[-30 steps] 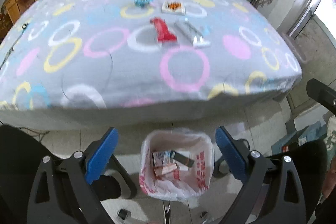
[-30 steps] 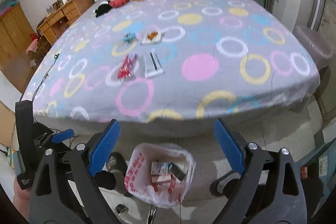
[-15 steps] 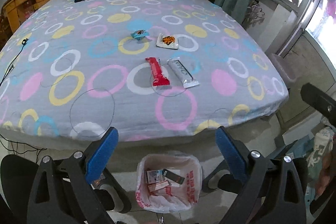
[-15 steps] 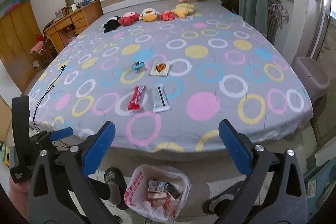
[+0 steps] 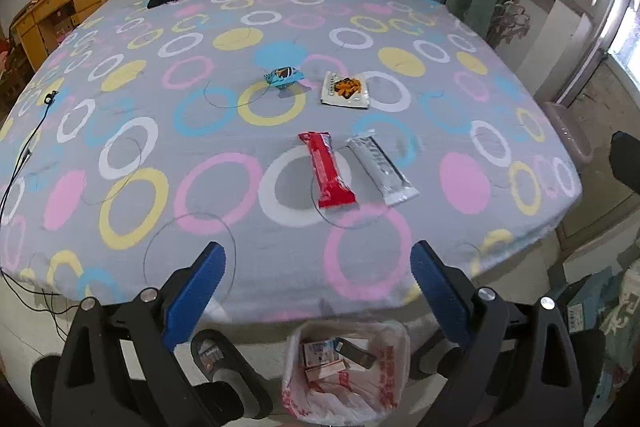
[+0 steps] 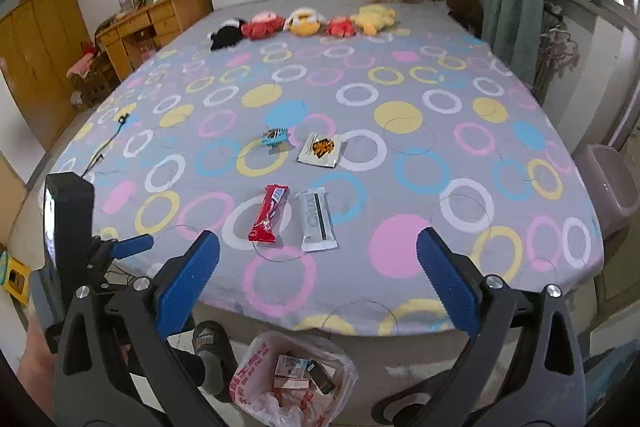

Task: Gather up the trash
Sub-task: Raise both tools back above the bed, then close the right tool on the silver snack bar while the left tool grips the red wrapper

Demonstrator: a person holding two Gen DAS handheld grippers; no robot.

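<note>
Grey bed point(image 5: 120, 99): sheet printed with pink, yellow, blue and white rings, four wrappers lying on it.
Red wrapper point(image 5: 329, 169): long bar, flat on the sheet, near the foot edge; also at point(image 6: 269, 213).
Silver wrapper point(image 5: 382, 167): just beside the red one on its right, not touching; also at point(image 6: 316, 219).
White packet point(image 5: 345, 90): orange print, farther up the bed, beyond the silver wrapper.
Blue wrapper point(image 5: 283, 77): small, crumpled, left of the white packet, apart from it.
Trash bag point(image 5: 390, 379): white with red print, open on the floor at the foot of the bed, holding small boxes and a dark flat item; also at point(image 6: 250, 371).
Left gripper point(image 5: 318, 285): blue fingers spread wide, nothing between them, above the bed edge and the bag.
Right gripper point(image 6: 318, 273): fingers have just been opening, now spread wide and empty, over the foot of the bed.
Plush toys point(image 6: 304, 23): row at the head of the bed, a large yellow one behind against the headboard.
Slipper point(image 5: 214, 363): dark, on the floor left of the bag.
</note>
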